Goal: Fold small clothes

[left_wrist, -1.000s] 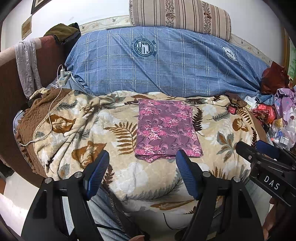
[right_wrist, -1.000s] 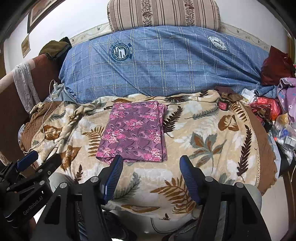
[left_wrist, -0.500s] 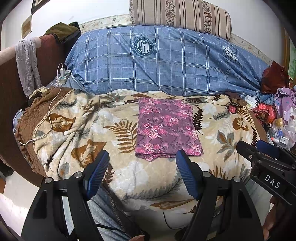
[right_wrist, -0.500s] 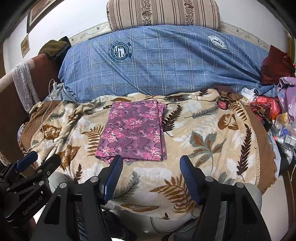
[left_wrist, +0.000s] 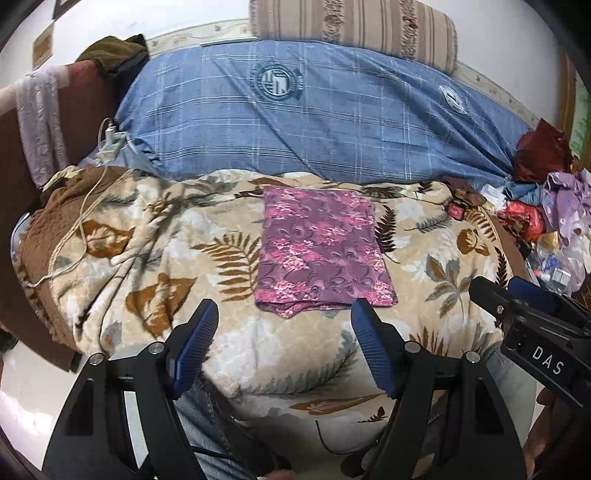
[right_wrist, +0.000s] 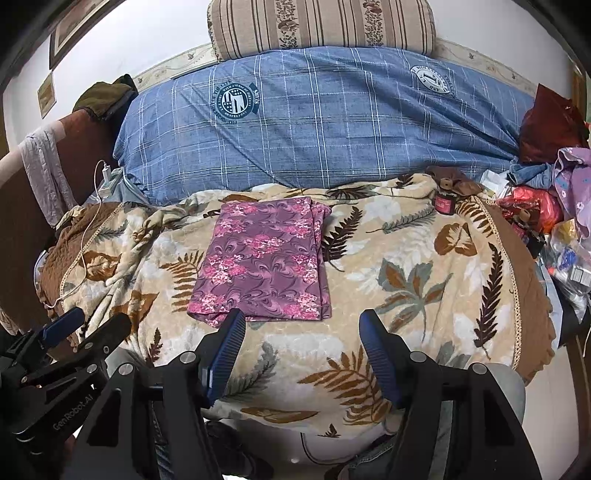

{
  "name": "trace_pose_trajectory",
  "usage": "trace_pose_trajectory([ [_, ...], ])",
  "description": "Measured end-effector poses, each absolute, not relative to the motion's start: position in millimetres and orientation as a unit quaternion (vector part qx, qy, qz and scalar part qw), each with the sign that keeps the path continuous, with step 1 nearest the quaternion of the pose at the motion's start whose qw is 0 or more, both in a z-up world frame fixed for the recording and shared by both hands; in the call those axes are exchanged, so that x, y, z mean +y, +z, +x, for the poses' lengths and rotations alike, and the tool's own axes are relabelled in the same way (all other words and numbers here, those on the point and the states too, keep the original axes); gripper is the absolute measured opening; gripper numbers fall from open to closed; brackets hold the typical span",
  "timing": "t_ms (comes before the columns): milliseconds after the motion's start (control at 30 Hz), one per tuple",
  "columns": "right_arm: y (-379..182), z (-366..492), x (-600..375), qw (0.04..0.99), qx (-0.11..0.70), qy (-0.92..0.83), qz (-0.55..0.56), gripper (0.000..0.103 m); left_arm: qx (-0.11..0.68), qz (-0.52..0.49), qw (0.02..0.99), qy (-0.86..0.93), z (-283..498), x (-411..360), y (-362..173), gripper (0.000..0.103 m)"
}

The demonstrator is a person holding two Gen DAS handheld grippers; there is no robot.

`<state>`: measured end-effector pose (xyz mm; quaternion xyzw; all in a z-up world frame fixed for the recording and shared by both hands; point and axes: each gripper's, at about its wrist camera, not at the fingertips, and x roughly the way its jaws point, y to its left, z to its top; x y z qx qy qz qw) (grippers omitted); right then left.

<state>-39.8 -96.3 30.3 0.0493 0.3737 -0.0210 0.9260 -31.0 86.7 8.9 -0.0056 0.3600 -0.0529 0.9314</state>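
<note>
Blue ribbed pads line both of our grippers as we hold them low over the near edge of a bed, pointed down at the covers. Our left gripper (left_wrist: 282, 321) stands with its jaws spread wide and nothing between them; our right gripper (right_wrist: 301, 328) is likewise spread wide and holds nothing. In the left wrist view the right tool juts in from the right side, and in the right wrist view the left tool shows at the lower left. Neither touches any cloth.

Just beyond the fingertips, a purple cloth (left_wrist: 321, 251) with pink flowers lies folded into a flat rectangle on a cream blanket (left_wrist: 155, 258) printed with brown and grey leaves. The near corner of the cloth bunches slightly, and layered edges show along its right side in the right wrist view.

Farther back, a small dark red jar (right_wrist: 444, 202) sits on the blanket near its far right corner. A white cable (left_wrist: 79, 225) trails across the blanket's brown left border. Behind these runs a long blue checked quilt (right_wrist: 325, 125), with a striped pillow (right_wrist: 321, 26) on top against the wall. Loose clothes and bags (left_wrist: 546, 218) crowd the right.
</note>
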Motion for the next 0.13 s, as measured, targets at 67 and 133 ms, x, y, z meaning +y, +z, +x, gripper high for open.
trace_pose_trajectory([
  [67,28.5,-35.2,-99.5,0.925,0.375,-0.014,0.057,0.067,0.351,-0.009,0.934,-0.062,-27.2,84.9,8.7,0.074],
  [133,19.1,-21.0,-111.0,0.919,0.382,0.026,0.092,0.071,0.351,-0.014,0.934,-0.064,-19.5,83.1,3.6,0.075],
])
